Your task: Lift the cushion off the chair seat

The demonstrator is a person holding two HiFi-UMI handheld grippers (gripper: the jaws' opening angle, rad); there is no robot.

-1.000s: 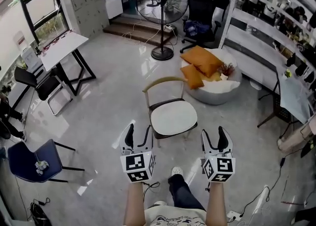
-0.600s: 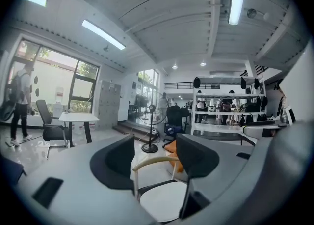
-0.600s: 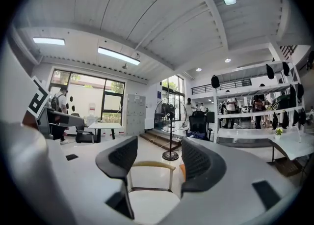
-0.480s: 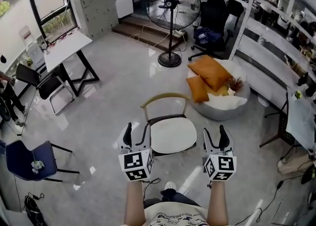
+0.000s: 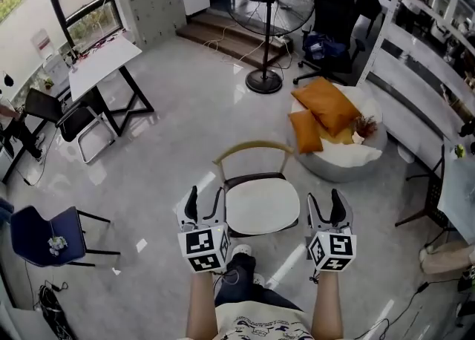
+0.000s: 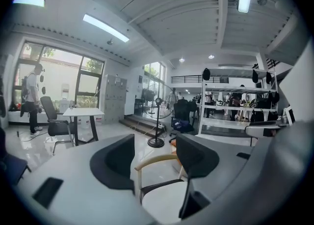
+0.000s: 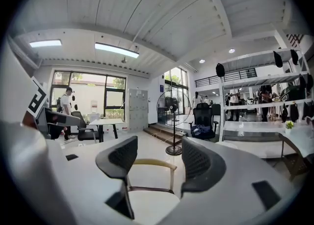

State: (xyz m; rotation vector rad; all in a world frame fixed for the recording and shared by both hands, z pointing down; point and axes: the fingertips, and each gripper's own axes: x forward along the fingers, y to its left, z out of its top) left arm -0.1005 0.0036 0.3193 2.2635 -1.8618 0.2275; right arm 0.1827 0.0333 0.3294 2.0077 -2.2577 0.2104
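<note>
Near the left edge of the floor point(image 5: 159, 145) stands a blue chair point(image 5: 44, 234). To its right, the left hand-held gripper point(image 5: 205, 206) hovers with its jaws wide apart and nothing between them. The round white cushion point(image 5: 262, 208) lies flat on the seat of the wooden-backed chair point(image 5: 251, 147), between the two grippers and held by neither. Just right of it, the right hand-held gripper point(image 5: 326, 207) is equally wide and empty, with orange pillows point(image 5: 323, 105) farther off to the right.

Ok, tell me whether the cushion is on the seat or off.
On. The cushion lies flat on the chair; left gripper and right gripper flank it, open, empty.
</note>
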